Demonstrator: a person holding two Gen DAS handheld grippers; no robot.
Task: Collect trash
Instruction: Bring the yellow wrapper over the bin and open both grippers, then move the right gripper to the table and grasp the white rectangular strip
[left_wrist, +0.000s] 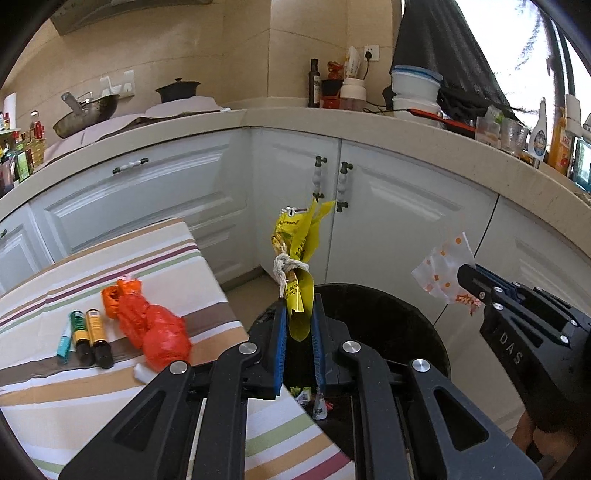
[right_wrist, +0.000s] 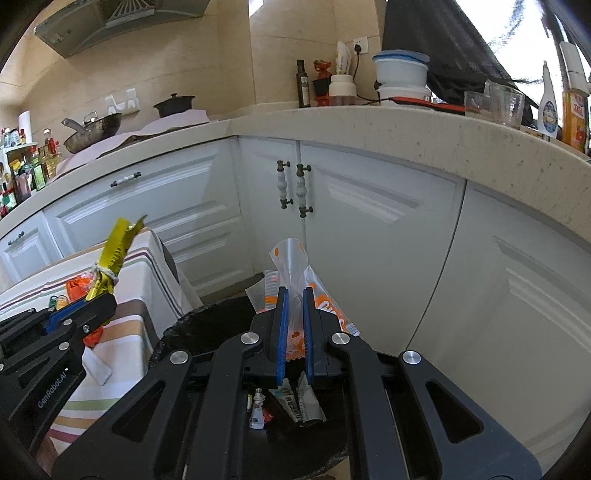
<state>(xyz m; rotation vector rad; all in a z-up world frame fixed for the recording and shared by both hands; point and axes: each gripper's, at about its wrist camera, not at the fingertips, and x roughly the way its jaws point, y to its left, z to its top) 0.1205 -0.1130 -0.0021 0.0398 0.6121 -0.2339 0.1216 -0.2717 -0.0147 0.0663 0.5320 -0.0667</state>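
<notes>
Trash sits in both tongs above the black-lined bin (left_wrist: 388, 332). On the striped tablecloth (left_wrist: 110, 266) to the left lie a crumpled red-orange bag (left_wrist: 155, 328), two dark tubes with yellow labels (left_wrist: 94, 343), a small teal tube (left_wrist: 64, 341) beside them, and a white scrap (left_wrist: 142, 373) near the table edge. White cabinet doors (left_wrist: 388, 221) stand behind the bin, under a counter crowded with bottles, containers and a wok (left_wrist: 86, 114). Wrappers already lie at the bin's bottom (right_wrist: 295, 404).

The left tongs (left_wrist: 299, 321) are closed on a yellow wrapper (left_wrist: 297, 258) tied with white string, which stands upright from between the blue pads over the bin's near rim. The right tongs (right_wrist: 293, 325) pinch a clear bag with orange dots (right_wrist: 295, 273), its top rising above the pads, also over the bin opening. The two loads are apart.
</notes>
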